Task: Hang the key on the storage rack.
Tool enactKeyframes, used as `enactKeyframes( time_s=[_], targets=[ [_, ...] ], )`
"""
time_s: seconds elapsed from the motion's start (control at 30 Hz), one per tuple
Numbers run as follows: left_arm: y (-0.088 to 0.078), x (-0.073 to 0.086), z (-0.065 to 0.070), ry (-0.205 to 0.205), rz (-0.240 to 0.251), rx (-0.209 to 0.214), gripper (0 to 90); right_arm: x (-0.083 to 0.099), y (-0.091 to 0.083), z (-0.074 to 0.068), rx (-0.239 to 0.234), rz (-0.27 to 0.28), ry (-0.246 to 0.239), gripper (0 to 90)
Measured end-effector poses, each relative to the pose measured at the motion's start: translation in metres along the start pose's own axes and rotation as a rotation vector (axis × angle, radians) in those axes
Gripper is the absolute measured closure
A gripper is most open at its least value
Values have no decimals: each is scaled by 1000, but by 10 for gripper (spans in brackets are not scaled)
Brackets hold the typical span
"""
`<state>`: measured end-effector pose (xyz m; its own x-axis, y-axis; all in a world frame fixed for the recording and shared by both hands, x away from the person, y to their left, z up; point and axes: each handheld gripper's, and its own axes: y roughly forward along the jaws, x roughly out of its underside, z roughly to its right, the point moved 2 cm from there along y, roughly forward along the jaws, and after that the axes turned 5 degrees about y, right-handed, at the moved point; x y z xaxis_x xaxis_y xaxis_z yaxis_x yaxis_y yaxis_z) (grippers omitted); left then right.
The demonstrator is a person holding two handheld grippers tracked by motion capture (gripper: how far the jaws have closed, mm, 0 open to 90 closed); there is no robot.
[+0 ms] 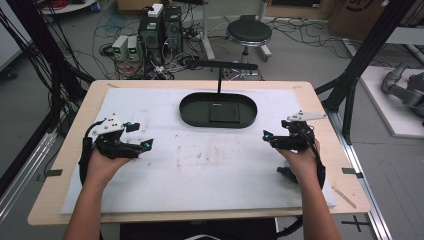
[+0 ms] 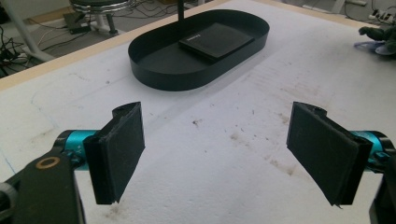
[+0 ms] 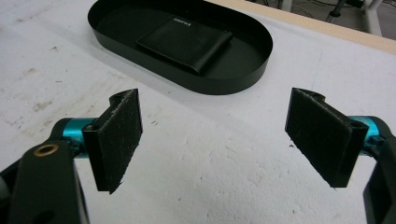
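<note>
A black oval tray (image 1: pixel 192 117) lies on the white mat at the back centre, with a flat black wallet (image 1: pixel 223 112) inside it. In the left gripper view the tray (image 2: pixel 154 74) and wallet (image 2: pixel 217 39) lie ahead, past my open left gripper (image 2: pixel 224 158). The right gripper view shows the tray (image 3: pixel 243 77) and wallet (image 3: pixel 184 42) beyond my open right gripper (image 3: pixel 217 140). From above, my left gripper (image 1: pixel 145 145) rests at the mat's left and my right gripper (image 1: pixel 267 136) at its right, both held by hands and both with nothing between the jaws.
A white foam mat (image 1: pixel 200 170) with brown stains covers the wooden table (image 1: pixel 75 125). A thin black post (image 1: pixel 219 80) rises behind the tray. Beyond the table are a stool (image 1: pixel 248 32), computer boxes (image 1: pixel 160 30) and cables on the floor.
</note>
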<state>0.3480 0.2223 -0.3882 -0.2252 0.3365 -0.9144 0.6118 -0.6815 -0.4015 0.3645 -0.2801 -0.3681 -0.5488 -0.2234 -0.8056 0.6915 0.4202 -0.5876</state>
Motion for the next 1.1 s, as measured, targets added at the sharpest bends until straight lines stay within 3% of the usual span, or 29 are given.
enactKeyframes(
  time_s=[0.3, 0.5, 0.83, 0.97, 1.1],
  targets=[
    [-2, 0, -3, -11, 4, -10, 191, -4, -16, 0, 0, 3, -49, 195],
    [-2, -2, 0, -7, 7, -8, 191, 11, -34, 9, 21, -23, -47, 195],
    [2, -1, 0, -6, -4, 0, 191, 57, -53, 27, 46, -129, -53, 195],
    [2, -1, 0, -8, 0, -2, 191, 74, -50, 35, 41, -192, -53, 195],
    [3, -1, 0, -2, -6, 0, 191, 81, -42, 36, 3, -251, -64, 196]
  ],
)
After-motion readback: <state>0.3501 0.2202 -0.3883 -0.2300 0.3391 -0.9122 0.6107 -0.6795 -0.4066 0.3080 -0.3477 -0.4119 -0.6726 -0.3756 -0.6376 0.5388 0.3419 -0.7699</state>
